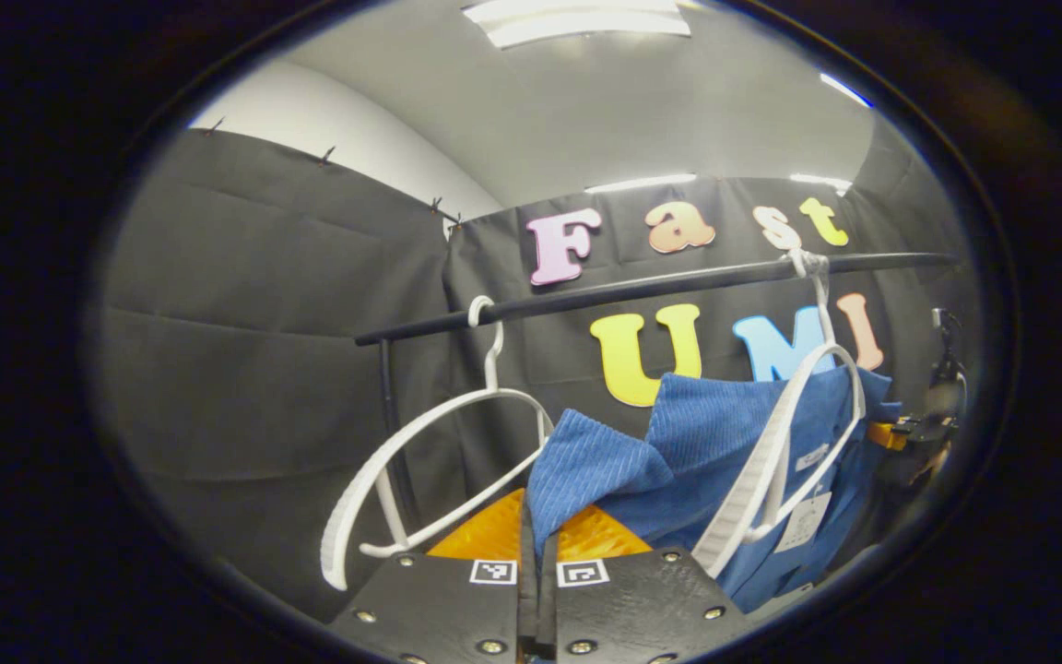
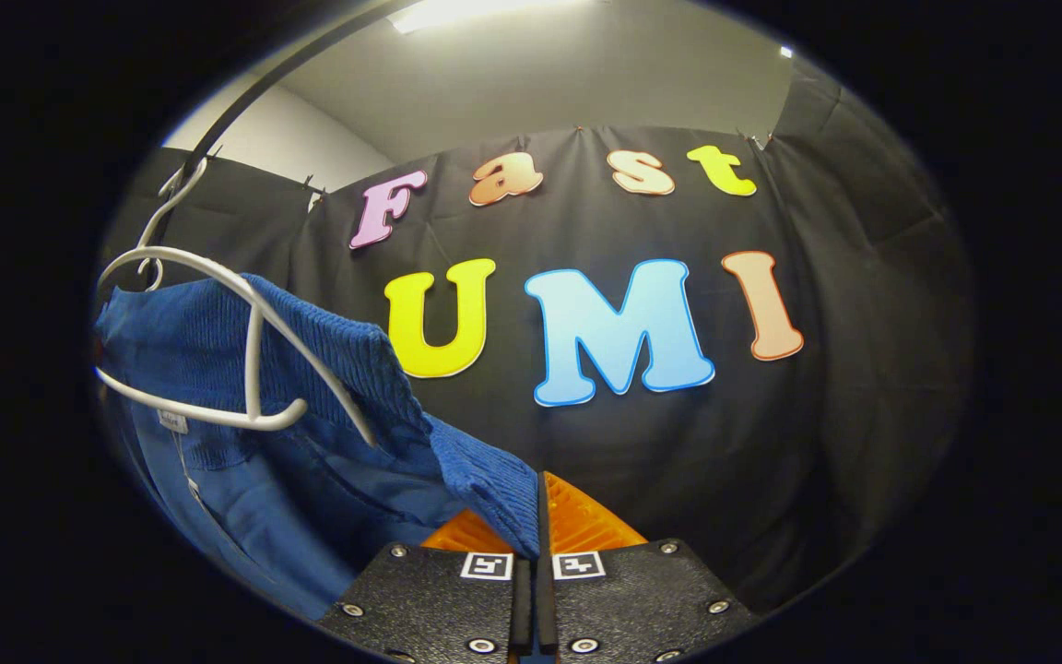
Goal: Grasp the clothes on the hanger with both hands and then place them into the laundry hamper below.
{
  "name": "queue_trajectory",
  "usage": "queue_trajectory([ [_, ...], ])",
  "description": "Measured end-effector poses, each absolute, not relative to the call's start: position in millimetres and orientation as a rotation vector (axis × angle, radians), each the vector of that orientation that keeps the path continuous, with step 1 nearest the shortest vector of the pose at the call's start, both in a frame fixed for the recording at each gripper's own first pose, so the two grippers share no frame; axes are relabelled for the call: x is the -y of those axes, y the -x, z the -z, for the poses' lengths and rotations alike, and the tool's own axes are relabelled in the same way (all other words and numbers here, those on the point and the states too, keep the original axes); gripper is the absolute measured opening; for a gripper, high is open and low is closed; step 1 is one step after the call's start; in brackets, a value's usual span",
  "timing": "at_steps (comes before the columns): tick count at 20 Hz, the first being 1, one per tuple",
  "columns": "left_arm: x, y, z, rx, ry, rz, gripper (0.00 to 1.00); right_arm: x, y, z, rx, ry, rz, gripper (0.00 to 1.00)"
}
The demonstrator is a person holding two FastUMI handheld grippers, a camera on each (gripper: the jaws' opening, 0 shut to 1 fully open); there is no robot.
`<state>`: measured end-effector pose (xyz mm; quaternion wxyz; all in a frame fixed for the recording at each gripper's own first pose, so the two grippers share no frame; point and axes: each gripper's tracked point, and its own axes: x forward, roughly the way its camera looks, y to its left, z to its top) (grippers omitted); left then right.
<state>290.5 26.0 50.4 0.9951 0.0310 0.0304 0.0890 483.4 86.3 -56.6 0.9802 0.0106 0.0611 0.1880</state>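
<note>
Each tool, the left tool [image 1: 538, 553] and the right tool [image 2: 538, 516], pinches one corner of the blue garment [image 1: 678, 461], apparently ready to lift it off its white hanger [image 1: 789, 452] at right of frame.

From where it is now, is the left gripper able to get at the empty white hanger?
Probably not yet: the left gripper is shut on the blue garment. The empty hanger hangs close beside it, nothing between.

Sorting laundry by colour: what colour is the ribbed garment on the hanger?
Blue ribbed garment, clearest in the right gripper view.
</note>
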Motion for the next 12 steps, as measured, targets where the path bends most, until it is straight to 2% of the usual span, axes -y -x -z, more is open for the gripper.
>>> queue_trajectory([
  [1,-28.4,-289.9,-41.7,-0.074,-0.042,-0.178,0.05,-89.3,-485.0,61.6,-0.137,-0.022,-0.377,0.0],
  [2,-28.6,-292.8,-35.2,-0.083,-0.02,-0.183,0.01,-92.0,-489.3,64.7,-0.148,-0.018,-0.371,0.02],
  [7,-24.4,-294.5,10.8,-0.145,0.025,-0.183,0.01,-94.1,-486.6,103.0,-0.241,-0.01,-0.367,0.02],
  [8,-24.2,-293.5,21.7,-0.158,0.016,-0.19,0.05,-92.5,-481.6,110.1,-0.246,0.005,-0.367,0.02],
  [9,-22.1,-291.4,30.9,-0.17,0.014,-0.19,0.01,-91.0,-476.6,116.8,-0.254,0.017,-0.368,0.02],
  [12,-14.4,-274.0,49.0,-0.186,0.034,-0.163,0.01,-85.9,-456.1,131.9,-0.28,0.031,-0.377,0.02],
])
